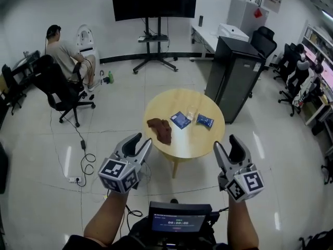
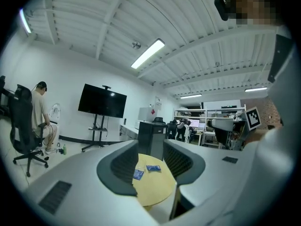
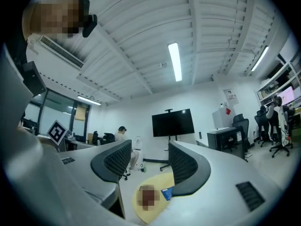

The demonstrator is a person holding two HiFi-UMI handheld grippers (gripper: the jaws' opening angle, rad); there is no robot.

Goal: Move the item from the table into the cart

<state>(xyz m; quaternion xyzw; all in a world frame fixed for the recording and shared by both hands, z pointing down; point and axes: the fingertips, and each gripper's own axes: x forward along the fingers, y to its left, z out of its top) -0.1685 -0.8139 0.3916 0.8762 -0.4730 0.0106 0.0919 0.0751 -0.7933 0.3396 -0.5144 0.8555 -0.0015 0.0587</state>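
Left gripper (image 1: 141, 140) and right gripper (image 1: 226, 142) hover at the counter's (image 1: 192, 142) 6 o'clock, jaws apart, empty; cloth (image 1: 160, 129) and packets (image 1: 180, 120) not yet carted.

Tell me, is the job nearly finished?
Not started, it seems. Done: nothing visibly. In hand: nothing; the left gripper and right gripper hang open and empty, short of the round table. Left: the brown cloth and two blue packets lie on it, all to be moved.
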